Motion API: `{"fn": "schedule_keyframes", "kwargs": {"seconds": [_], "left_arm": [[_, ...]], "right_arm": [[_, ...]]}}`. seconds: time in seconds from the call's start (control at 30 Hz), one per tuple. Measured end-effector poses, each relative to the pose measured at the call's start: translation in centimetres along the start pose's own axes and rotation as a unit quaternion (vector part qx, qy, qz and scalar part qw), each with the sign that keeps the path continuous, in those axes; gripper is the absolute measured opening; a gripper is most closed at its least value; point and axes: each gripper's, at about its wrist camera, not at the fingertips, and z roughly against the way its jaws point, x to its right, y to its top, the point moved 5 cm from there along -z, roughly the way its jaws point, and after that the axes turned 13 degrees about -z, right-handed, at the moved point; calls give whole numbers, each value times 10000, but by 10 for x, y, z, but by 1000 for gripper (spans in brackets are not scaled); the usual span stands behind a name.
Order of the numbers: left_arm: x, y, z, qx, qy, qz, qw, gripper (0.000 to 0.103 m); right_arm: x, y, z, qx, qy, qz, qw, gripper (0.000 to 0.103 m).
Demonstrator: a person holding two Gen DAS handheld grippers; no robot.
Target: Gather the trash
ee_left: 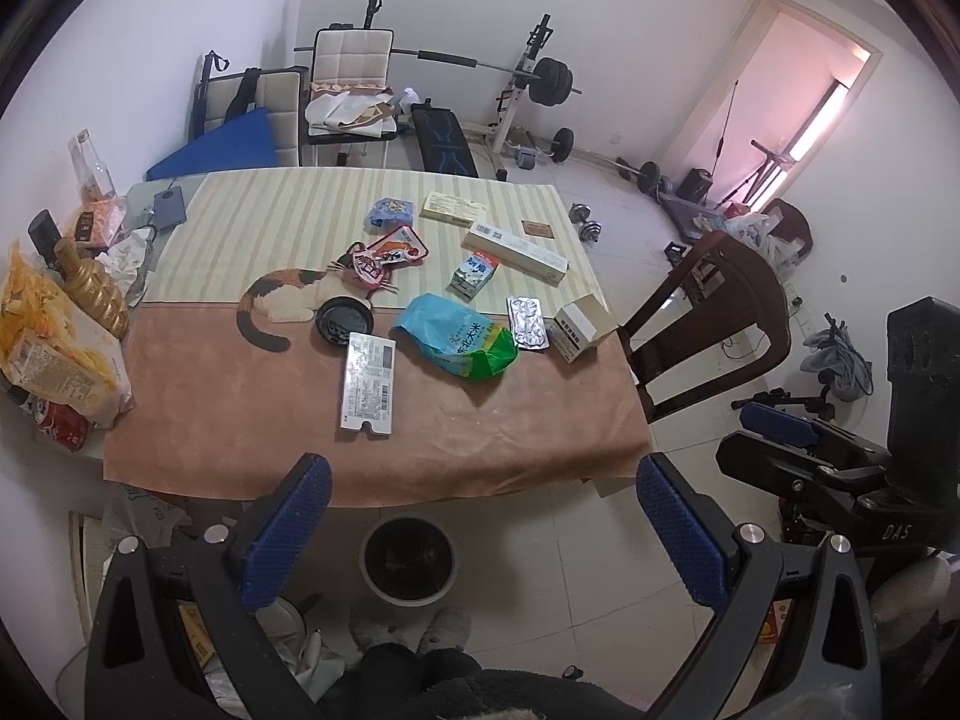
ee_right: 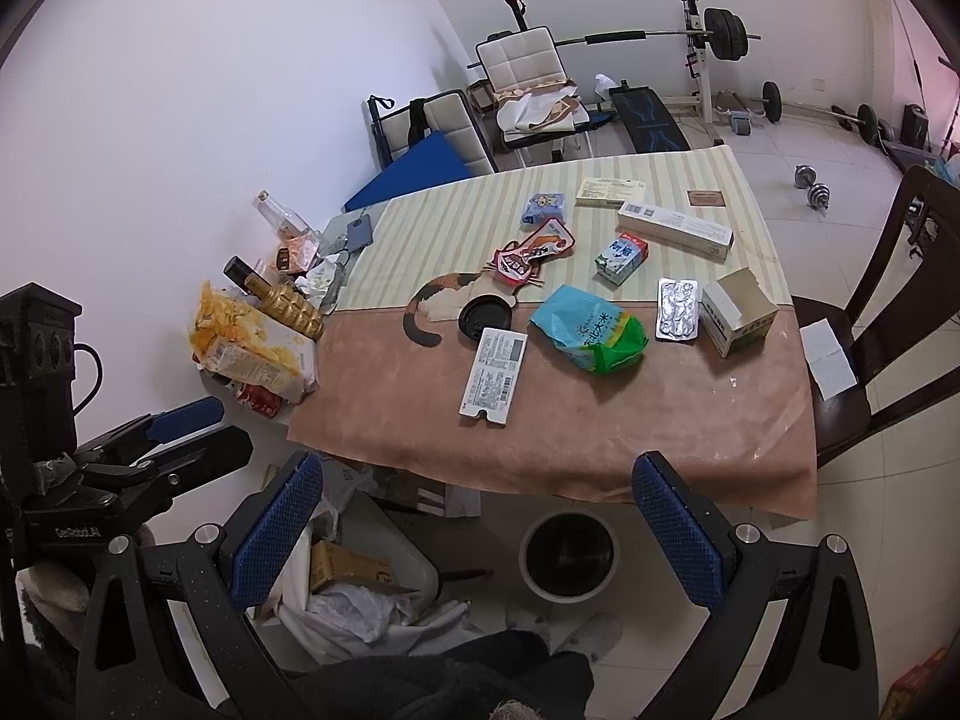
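Striped and tan cloth covers the table [ee_left: 528, 444], with weight-lifting gear along the far wall of a white-tiled room. Both the left gripper [ee_left: 483, 531] and the right gripper [ee_right: 477, 531] hover short of the near table edge with jaws spread wide and nothing between them. Trash lies scattered mid-table: a flat white printed card [ee_left: 368, 383] nearest, a crumpled blue-and-green rice bag [ee_left: 457, 337] beside it, a black cup lid [ee_left: 344, 317], a silver blister pack [ee_left: 527, 323], an opened small carton [ee_left: 579, 324], a milk carton [ee_left: 473, 275], a long white box [ee_left: 515, 252] and snack pouches [ee_left: 384, 257]. All of it looks light; the bag is soft and should pinch easily at a raised fold, whereas the card and blister pack lie flat and will likely need lifting from an edge. A round bin [ee_left: 407, 558] stands on the floor below the near edge, apparently the drop point. Bottles and a chip bag [ee_left: 57, 348] crowd the left side and a wooden chair [ee_left: 708, 324] stands at the right, neither blocking the reach.
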Motion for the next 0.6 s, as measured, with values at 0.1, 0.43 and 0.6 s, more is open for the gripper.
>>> {"fn": "schedule_keyframes", "kwargs": {"seconds": [0.1,0.43,0.6], "left_arm": [[3,1,0,16,-59,17,10000,103],[4,1,0,16,-66,21,10000,103],[4,1,-1,15,-52,17,10000,103]], "right_arm": [[-1,0,0,-15,15,0,10000,103],[-4,0,0,-39,43,22,10000,103],[-4,0,0,-37,44,13,10000,103]]}}
